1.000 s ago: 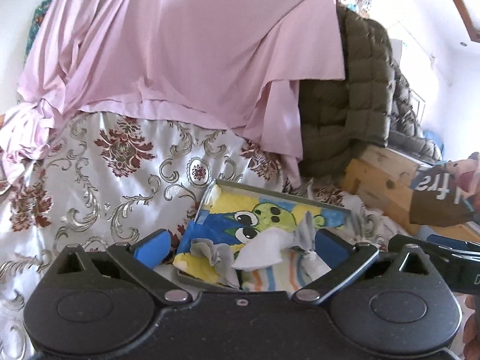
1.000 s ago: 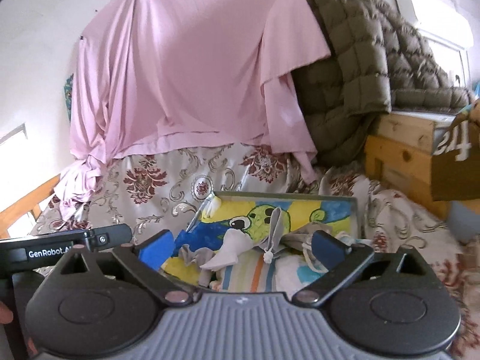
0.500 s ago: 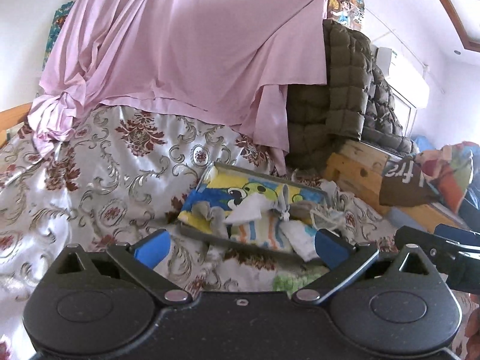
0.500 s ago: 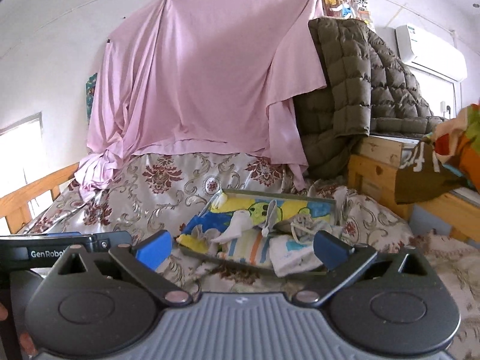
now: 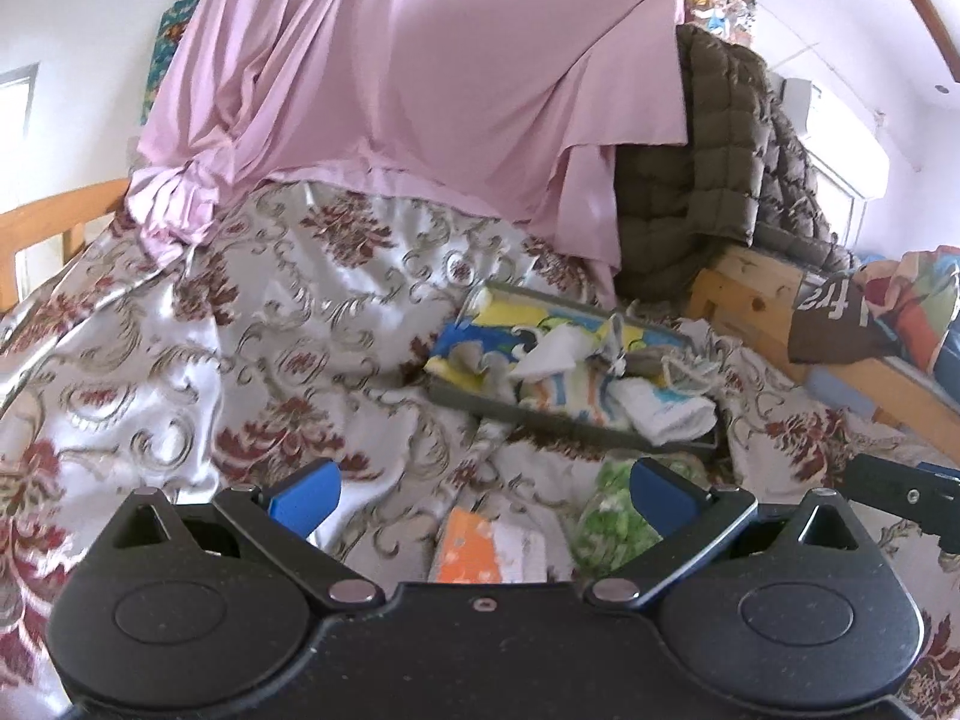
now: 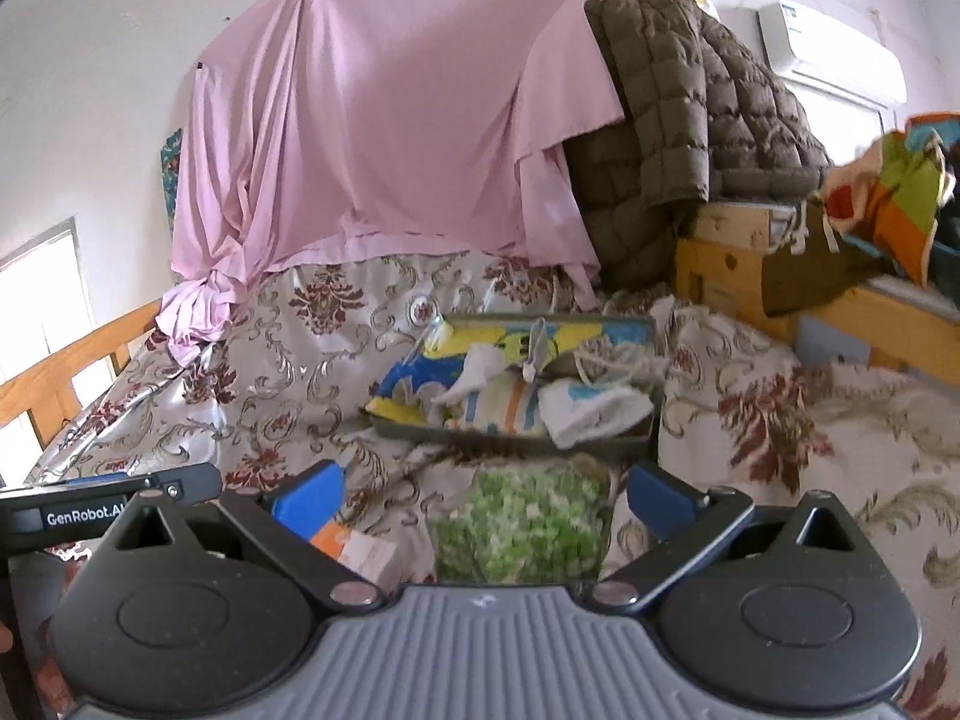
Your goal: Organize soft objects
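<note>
We hold both the left hand-held gripper (image 5: 483,495) and the right hand-held gripper (image 6: 483,495) spread, empty. Green cloth (image 6: 519,525) lies between the right fingers; the tray (image 6: 510,441) of soft items sits just beyond, on the bed (image 6: 288,360).

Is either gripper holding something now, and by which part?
No. The left gripper and right gripper are both open and empty above the bedspread.
</note>
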`<action>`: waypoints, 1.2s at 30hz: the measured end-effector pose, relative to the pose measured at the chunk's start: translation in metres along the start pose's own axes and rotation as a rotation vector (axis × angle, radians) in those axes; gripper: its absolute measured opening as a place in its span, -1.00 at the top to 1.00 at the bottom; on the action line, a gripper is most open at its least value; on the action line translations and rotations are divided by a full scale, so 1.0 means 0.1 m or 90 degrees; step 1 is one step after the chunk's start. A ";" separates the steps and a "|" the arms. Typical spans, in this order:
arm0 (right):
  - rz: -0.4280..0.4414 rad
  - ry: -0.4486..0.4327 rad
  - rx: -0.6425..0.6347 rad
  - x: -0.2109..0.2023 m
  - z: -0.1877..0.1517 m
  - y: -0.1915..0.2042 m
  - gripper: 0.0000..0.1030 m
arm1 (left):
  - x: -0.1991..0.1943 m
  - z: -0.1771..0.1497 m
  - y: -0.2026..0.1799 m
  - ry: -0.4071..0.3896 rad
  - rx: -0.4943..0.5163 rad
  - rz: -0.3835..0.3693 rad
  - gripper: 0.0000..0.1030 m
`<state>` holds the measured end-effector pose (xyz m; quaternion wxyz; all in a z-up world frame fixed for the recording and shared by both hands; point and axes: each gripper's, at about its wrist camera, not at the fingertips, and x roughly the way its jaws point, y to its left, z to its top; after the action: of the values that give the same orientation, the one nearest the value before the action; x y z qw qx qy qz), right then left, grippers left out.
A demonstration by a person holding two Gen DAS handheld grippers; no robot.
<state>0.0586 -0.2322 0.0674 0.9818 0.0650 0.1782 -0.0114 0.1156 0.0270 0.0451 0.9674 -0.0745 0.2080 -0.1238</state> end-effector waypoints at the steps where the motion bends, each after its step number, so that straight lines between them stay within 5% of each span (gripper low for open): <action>1: 0.000 0.003 0.004 -0.01 -0.03 0.00 -0.99 | -0.02 -0.03 0.02 0.001 -0.003 0.004 -0.98; 36: -0.017 0.065 0.045 0.09 -0.53 -0.05 -0.99 | 0.06 -0.42 0.15 0.072 0.019 0.056 -0.99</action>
<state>0.0482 -0.2306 0.0147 0.9683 0.0978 0.2281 -0.0273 0.1059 0.0360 0.0022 0.9595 -0.0441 0.2637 -0.0884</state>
